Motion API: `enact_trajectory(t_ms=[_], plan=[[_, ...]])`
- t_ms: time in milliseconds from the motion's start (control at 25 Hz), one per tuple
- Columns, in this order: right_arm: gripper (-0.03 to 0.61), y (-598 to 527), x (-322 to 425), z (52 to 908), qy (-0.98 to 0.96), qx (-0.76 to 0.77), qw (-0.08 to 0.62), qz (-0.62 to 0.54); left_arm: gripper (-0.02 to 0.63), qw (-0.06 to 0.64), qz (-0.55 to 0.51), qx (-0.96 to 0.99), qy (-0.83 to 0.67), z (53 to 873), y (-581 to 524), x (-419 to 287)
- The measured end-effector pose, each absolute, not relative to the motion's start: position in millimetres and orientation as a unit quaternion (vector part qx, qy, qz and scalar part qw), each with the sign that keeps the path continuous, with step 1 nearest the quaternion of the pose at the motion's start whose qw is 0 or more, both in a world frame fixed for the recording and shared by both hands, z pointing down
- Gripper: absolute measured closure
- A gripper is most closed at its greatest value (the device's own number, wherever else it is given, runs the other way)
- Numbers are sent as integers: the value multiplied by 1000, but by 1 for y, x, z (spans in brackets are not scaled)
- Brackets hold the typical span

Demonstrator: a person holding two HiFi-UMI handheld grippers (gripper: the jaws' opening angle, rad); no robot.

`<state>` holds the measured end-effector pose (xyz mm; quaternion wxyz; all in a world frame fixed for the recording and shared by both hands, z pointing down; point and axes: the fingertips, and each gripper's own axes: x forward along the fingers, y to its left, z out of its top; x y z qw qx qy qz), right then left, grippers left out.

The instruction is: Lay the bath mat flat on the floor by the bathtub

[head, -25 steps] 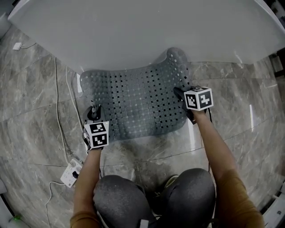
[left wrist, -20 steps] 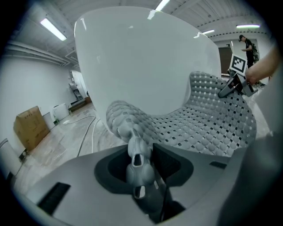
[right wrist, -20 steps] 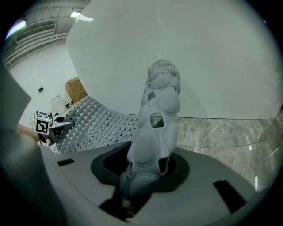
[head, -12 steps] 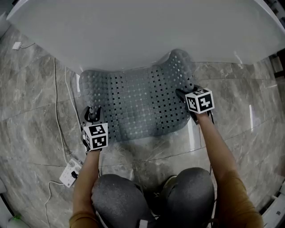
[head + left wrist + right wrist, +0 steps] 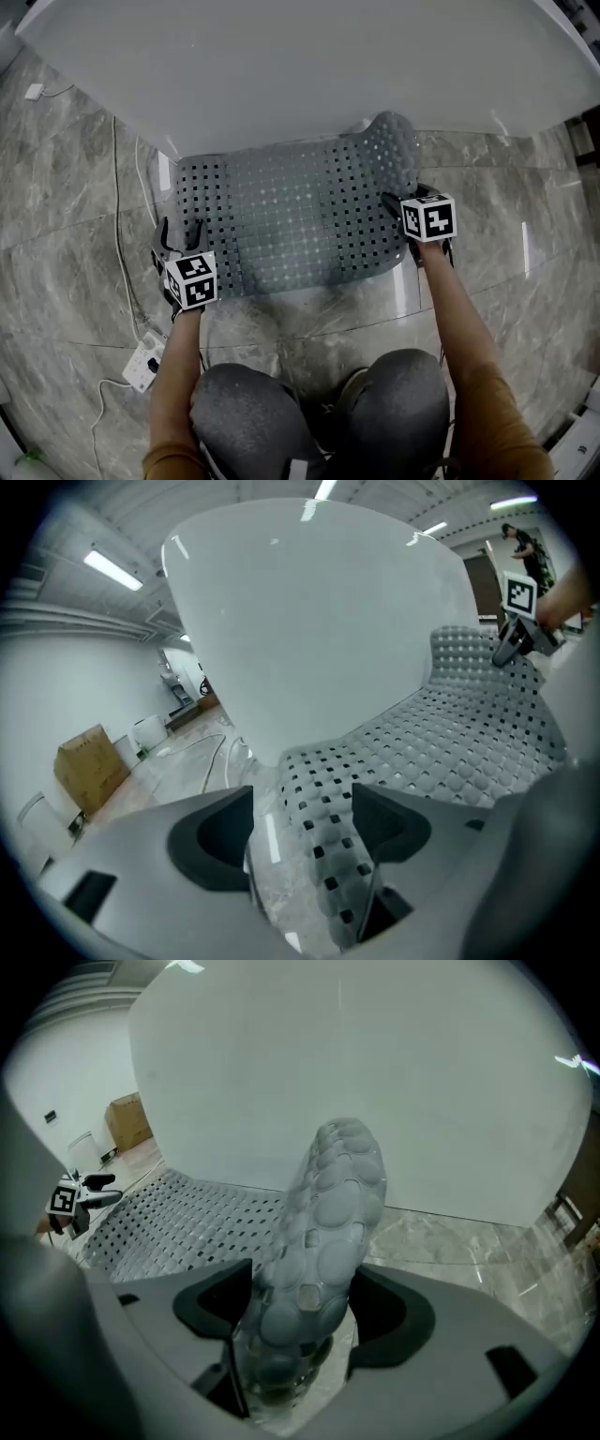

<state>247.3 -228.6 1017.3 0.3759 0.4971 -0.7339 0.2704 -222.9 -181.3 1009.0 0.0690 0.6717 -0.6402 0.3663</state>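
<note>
- Bath mat [image 5: 281,220] lay mostly flat beside bathtub [image 5: 281,66]; its right end curled up.
- Left gripper [image 5: 180,240] and right gripper [image 5: 397,208] jaws were opening, mat edges loose between them.

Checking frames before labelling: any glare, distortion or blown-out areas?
Head view: glare streaks on the glossy floor beside the bath mat; the bathtub reads as near-featureless white. Left gripper view: strong fisheye bulge on the bathtub, dark corners, ceiling lights in shot. Right gripper view: same fisheye and dark corners; the bath mat's raised edge looms large at centre.
</note>
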Motion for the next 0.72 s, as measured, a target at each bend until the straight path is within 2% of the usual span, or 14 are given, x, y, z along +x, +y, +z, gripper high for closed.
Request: enact_trajectory(t_ms=[160,280,440,560,600,720], plan=[[258,-228,249,1022,-726,489,404,265,298,50,389,693,-604,1019,-173,-204],[249,-232,244,1022,-722,476,436,248,350,26,415,744,-523,1037,-157,-157],[221,-236,250,1020,-718,469,453,241,373,69,437,783,-437,1071,-137,-119],[193,-237,256,1018,-716,476,455,232,373,97,447,781,-425,1083,-135,-124],[159,-239,261,1013,-714,484,455,219,373,105,447,780,-425,1086,-136,-126],[158,-247,278,991,-713,507,451,180,373,125,434,782,-430,1090,-138,-127]])
